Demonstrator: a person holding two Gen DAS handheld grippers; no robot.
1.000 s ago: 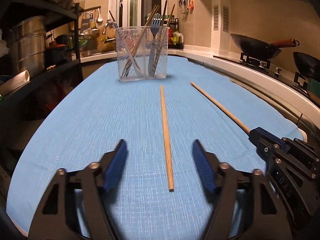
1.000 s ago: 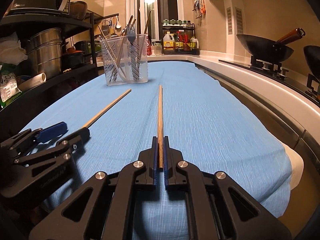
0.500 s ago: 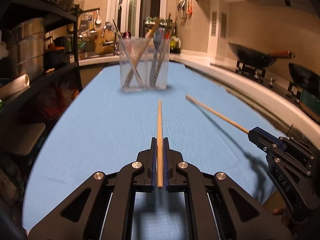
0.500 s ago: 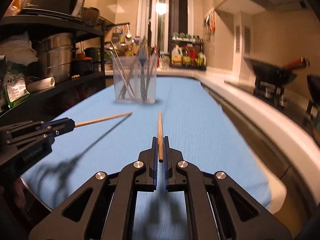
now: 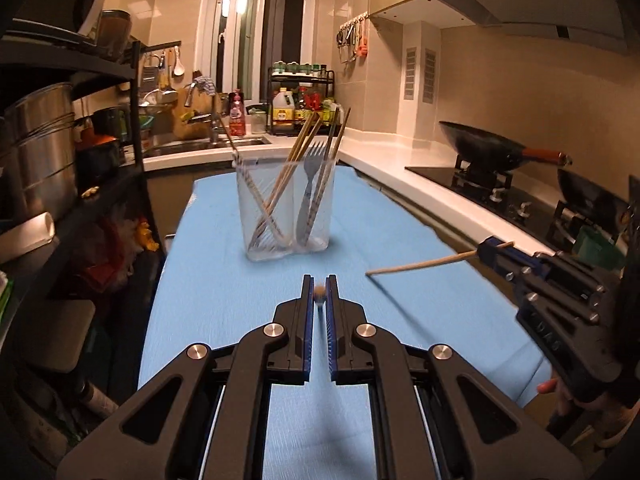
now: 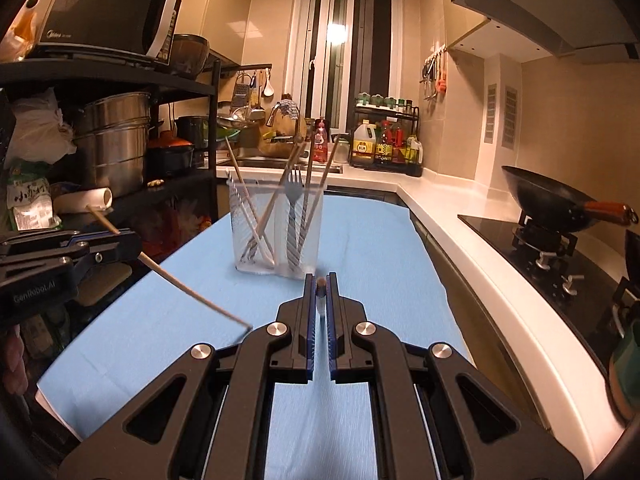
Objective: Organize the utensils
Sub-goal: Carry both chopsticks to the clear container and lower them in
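Nearest in each wrist view, a chopstick is seen end-on, clamped between closed fingers: one by the left gripper [image 5: 319, 294], one by the right gripper [image 6: 320, 290]. From the opposite views, the left chopstick [image 6: 192, 294] is seen slanting down toward the cloth [image 5: 224, 320], and the right chopstick [image 5: 420, 266] is held nearly level above it (both lifted clear, it appears). Each stick is gripped near one end, probably so that the free length can be lowered into the holder [image 5: 286, 210]. Farther on, the clear holder stands upright on the cloth, already filled with chopsticks and a fork [image 5: 310, 192] leaning crosswise. These leaning pieces are judged the main obstruction to insertion. Beyond, a wok [image 5: 484, 146] and a bottle rack [image 5: 300, 100] are set well apart.
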